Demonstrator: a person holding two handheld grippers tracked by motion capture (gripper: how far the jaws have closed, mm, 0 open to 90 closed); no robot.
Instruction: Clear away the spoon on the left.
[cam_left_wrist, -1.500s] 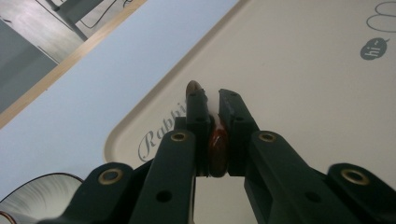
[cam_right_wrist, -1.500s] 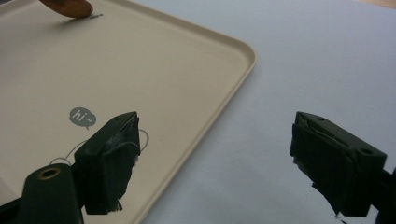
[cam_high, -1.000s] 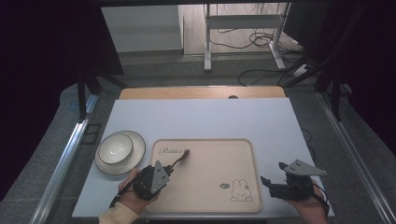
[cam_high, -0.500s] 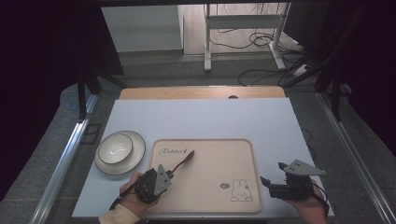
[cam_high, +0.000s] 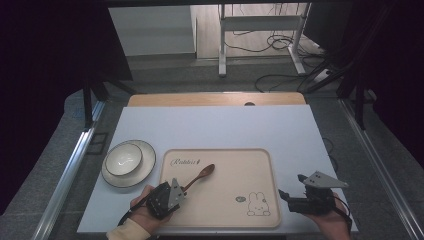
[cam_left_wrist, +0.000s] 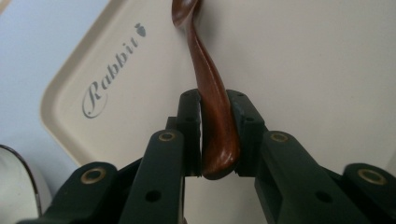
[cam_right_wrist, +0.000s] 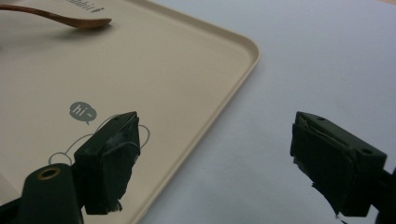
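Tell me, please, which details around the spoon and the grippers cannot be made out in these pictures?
- Wooden spoon: its bowl is cut off by the top edge of the left gripper view.
- Left gripper: its jaw tips are too small to see in the high view.
- Bowl: whether it holds anything is unreadable.

The tray (cam_high: 240, 165) lies on the table (cam_high: 210, 125), near its front edge; the spoon (cam_high: 200, 176) lies on the tray's left part, bowl end farthest from the person; left of the tray a bowl (cam_high: 123, 159) sits in a plate (cam_high: 145, 172).
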